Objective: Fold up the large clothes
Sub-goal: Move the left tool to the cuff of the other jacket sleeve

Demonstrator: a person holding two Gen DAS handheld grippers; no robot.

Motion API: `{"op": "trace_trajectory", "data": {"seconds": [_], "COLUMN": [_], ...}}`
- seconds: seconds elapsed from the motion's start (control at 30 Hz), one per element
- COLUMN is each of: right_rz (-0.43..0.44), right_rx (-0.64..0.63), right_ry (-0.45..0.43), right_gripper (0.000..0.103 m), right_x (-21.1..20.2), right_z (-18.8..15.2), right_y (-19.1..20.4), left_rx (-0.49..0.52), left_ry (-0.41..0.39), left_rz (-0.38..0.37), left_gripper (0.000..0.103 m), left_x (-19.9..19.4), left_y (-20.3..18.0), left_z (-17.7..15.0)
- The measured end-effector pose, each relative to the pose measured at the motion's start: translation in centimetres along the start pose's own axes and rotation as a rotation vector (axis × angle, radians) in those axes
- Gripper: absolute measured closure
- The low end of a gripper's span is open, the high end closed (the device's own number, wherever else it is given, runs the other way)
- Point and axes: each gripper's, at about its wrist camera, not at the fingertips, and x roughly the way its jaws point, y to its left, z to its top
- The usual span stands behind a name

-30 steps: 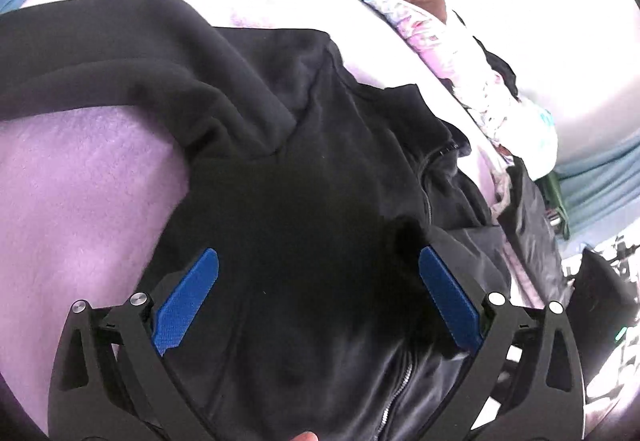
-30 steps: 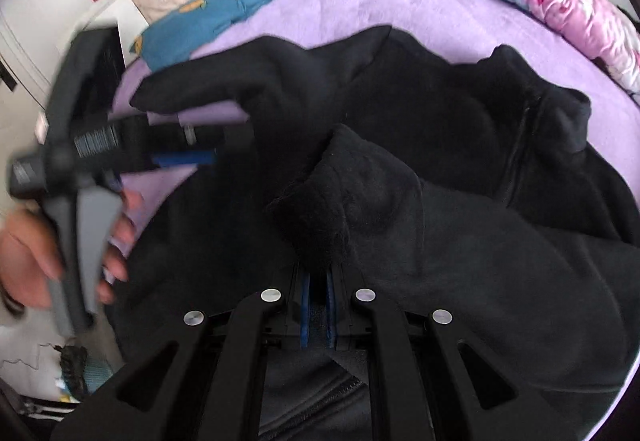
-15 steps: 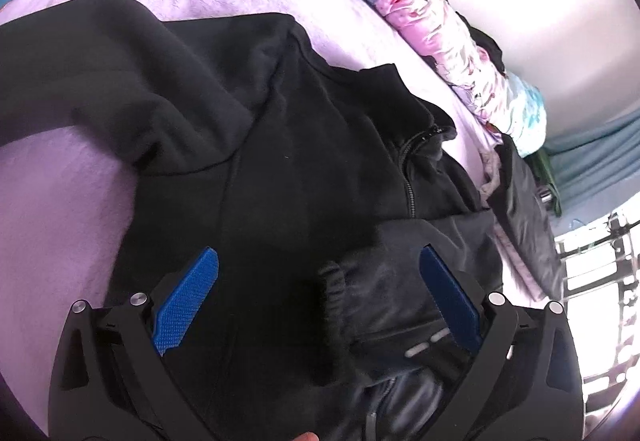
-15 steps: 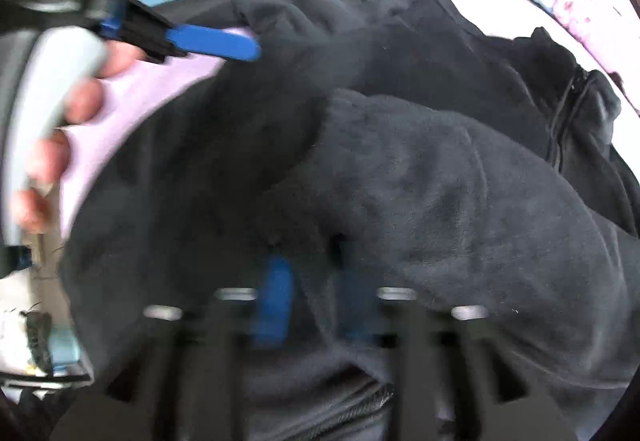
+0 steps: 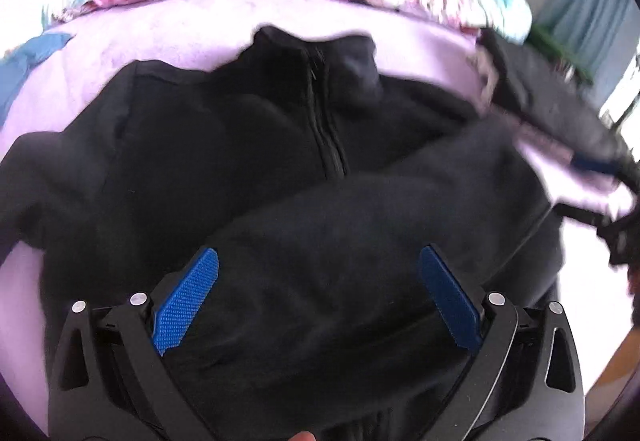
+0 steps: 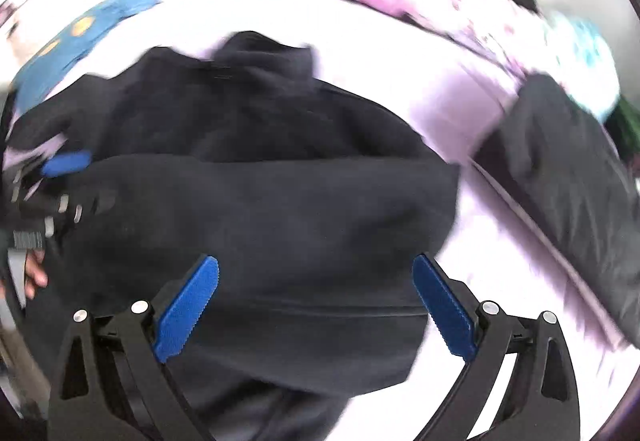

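The black fleece jacket (image 5: 304, 169) lies spread on the lilac bed (image 5: 180, 29), collar at the far side and one sleeve (image 5: 380, 217) folded across its zipped front. The left tool (image 5: 318, 289) hangs just above the near part of that sleeve, blue pads wide apart and holding nothing. The right tool (image 6: 316, 297) hovers over the jacket's near right portion, equally wide and empty.

Matt black fleece jacket (image 5: 280, 169) with soft napped cloth, plush lilac bed cover (image 5: 192, 29), blue ridged plastic pads (image 5: 186, 299) on matt black tongs, shiny metal screws (image 5: 138, 298)
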Motion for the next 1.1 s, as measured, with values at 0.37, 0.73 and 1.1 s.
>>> {"op": "trace_trajectory", "data": {"seconds": [0.37,0.73,1.1], "right_rz": [0.039,0.039,0.126], "right_rx": [0.004,0.007,-0.079], "right_ry": [0.037,0.083,-0.106], "right_gripper": [0.005,0.005,0.005], "right_x": [9.3,8.2,0.7], "right_z": [-4.8,-3.5,2.4], "right_y": [1.9,1.6,10.3], "left_rx": [0.067,0.053,-0.408], "left_ry": [0.039,0.075,-0.076], "left_rz": [0.043,-0.014,-0.221], "left_gripper": [0.005,0.006,0.006], "left_x": [5.9,4.2,-8.5], "left_y": [0.9,1.0,18.8], "left_z": [-3.5,-2.5,-3.1]}}
